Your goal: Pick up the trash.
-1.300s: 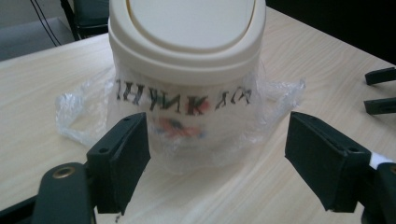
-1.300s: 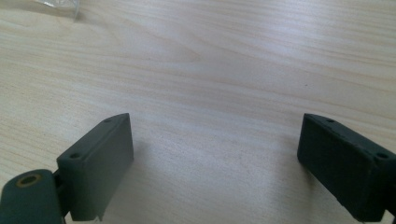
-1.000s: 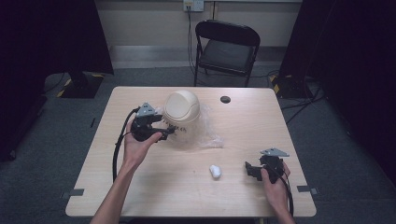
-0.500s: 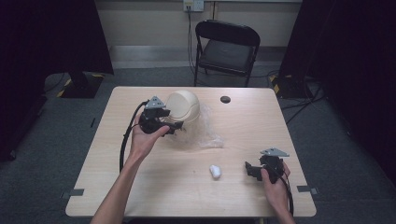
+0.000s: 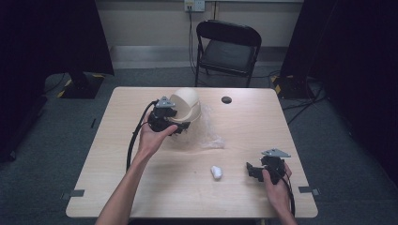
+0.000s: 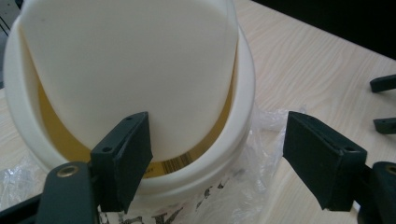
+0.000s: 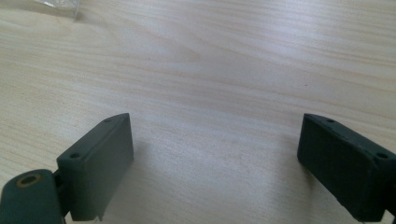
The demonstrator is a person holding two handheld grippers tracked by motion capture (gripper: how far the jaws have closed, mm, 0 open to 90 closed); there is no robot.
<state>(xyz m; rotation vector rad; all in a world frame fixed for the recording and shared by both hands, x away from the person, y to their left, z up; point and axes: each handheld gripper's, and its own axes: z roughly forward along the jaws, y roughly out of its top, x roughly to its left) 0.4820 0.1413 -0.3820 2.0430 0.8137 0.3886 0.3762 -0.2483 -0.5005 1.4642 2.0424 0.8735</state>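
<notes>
A cream bin with a swing lid (image 5: 187, 105) stands at the back left-centre of the wooden table (image 5: 253, 122), on a clear plastic bag (image 5: 211, 138). My left gripper (image 5: 180, 127) is at the bin's near side, held by a hand. In the left gripper view its jaws are open (image 6: 217, 135). One pad (image 6: 126, 158) lies against the tilted lid (image 6: 140, 70). The other stands clear of the rim, over the plastic bag (image 6: 266, 154). My right gripper (image 5: 248, 169) rests near the table's front right, open (image 7: 215, 140) over bare wood. A crumpled white wad (image 5: 216, 172) lies to its left.
A small black disc (image 5: 226, 99) lies near the table's far edge. A black folding chair (image 5: 227, 47) stands behind the table. Cables trail from both grippers. The right gripper's jaw tips (image 6: 384, 84) show at the edge of the left gripper view.
My left hand has carried its gripper to the right, from beside the bin to its front at the lid. The right gripper has stayed where it was.
</notes>
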